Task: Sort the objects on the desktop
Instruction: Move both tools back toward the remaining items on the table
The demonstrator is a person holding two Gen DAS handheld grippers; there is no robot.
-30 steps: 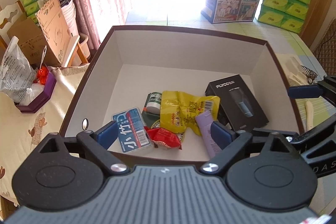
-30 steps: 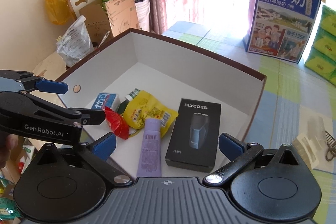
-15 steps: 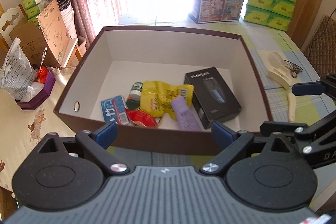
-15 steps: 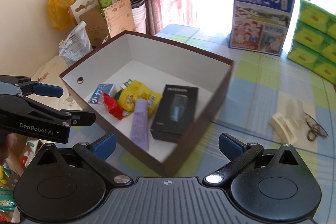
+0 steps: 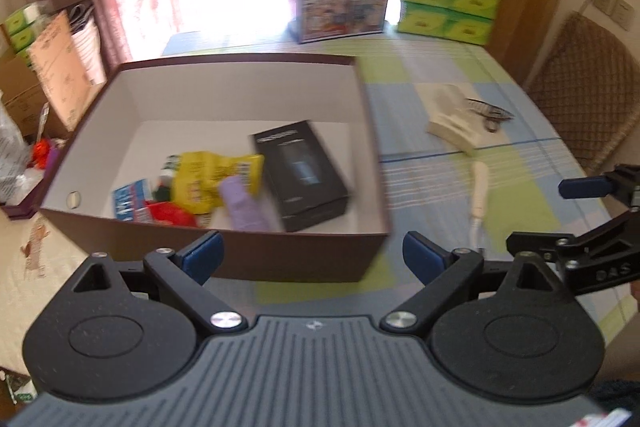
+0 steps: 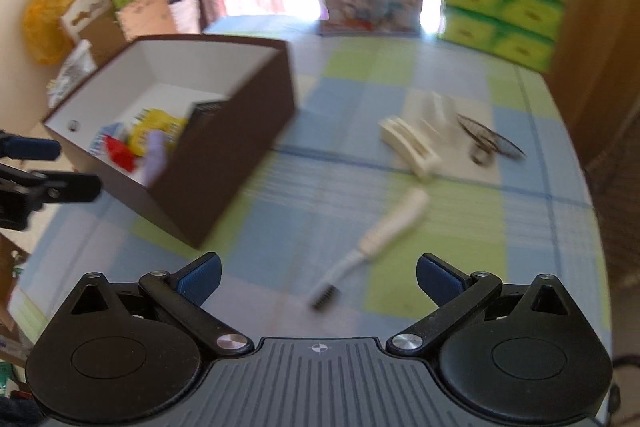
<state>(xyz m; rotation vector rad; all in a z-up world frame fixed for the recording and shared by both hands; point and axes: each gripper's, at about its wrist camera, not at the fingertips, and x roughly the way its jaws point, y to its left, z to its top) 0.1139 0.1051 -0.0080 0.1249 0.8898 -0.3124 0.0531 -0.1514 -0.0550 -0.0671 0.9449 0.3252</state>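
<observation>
Checked tablecloth (image 6: 440, 211) carries a white-handled brush (image 6: 384, 231), blurred, beneath the right gripper's (image 6: 318, 277) parted, empty fingers.

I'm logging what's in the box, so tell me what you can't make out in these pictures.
- Blue packet: left wrist view, lower end hidden behind the box wall, print blurred.
- Black carton: right wrist view, mostly hidden by the box wall.
- Dark wiry item: motion blur, unidentifiable.
- White brush: bristle end blurred.
</observation>
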